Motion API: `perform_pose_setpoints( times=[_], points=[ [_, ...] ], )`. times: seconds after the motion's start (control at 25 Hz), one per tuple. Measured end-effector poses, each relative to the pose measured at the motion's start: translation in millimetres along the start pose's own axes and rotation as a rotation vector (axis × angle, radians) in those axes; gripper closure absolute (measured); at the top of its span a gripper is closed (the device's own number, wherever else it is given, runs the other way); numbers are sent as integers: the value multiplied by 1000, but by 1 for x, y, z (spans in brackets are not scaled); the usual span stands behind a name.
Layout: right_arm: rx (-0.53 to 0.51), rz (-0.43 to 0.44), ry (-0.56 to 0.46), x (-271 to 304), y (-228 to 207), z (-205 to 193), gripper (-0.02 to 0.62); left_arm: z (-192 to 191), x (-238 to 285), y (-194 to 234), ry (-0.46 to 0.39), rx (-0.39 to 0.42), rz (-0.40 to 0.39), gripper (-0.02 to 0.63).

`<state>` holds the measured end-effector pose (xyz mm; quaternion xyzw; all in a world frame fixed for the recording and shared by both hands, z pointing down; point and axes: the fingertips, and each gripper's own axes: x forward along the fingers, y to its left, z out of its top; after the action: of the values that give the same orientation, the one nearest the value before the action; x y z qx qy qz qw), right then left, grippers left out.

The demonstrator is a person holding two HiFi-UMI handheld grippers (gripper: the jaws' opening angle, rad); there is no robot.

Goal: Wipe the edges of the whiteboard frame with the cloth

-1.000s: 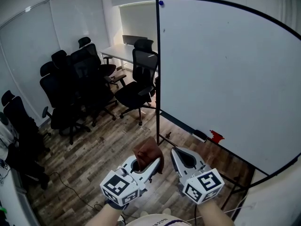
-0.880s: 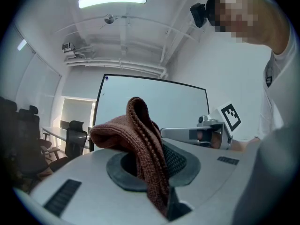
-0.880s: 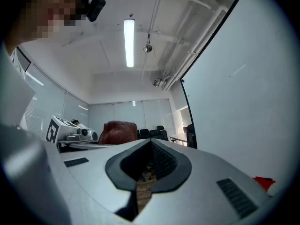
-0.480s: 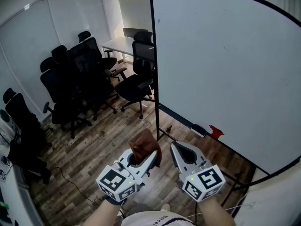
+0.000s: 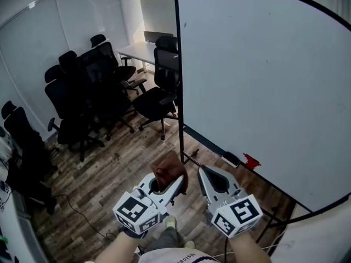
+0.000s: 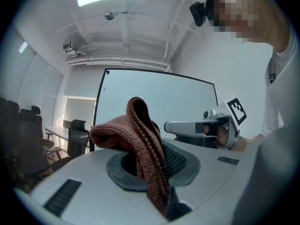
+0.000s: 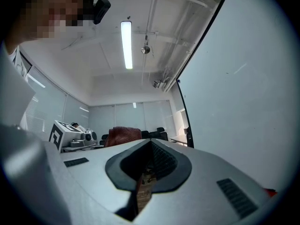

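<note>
This is an office meeting room. A large whiteboard (image 5: pixel 263 81) stands on a black frame, black swivel chairs (image 5: pixel 82 97) cluster along frosted partition walls (image 5: pixel 33 48), a white worktop (image 5: pixel 137 51) sits at the back, and a strip light (image 7: pixel 126 43) hangs over the plank floor (image 5: pixel 115 174).

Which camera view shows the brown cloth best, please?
The left gripper view: the cloth fills the centre, its knit visible, clamped in the left hand-held gripper. The head view shows it small from above. The right gripper view shows only its top, far off.
</note>
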<state>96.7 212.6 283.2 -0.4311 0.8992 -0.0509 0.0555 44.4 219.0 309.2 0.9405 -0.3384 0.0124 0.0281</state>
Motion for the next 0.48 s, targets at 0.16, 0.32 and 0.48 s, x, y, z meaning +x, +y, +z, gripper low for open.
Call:
perform_pose_setpoints(
  times=[0.16,0.32,0.48],
  points=[
    [-3,-12,4,29,-16,-2,594,-4,21,30,-2,-2,-8,541],
    [-12,-30,6,66,-36,2,594,1,45,70,-6,7,-24,541],
    [-25,-55,-6,111,-54,10,594,12,68,119,-14,26,-43,541]
  ],
)
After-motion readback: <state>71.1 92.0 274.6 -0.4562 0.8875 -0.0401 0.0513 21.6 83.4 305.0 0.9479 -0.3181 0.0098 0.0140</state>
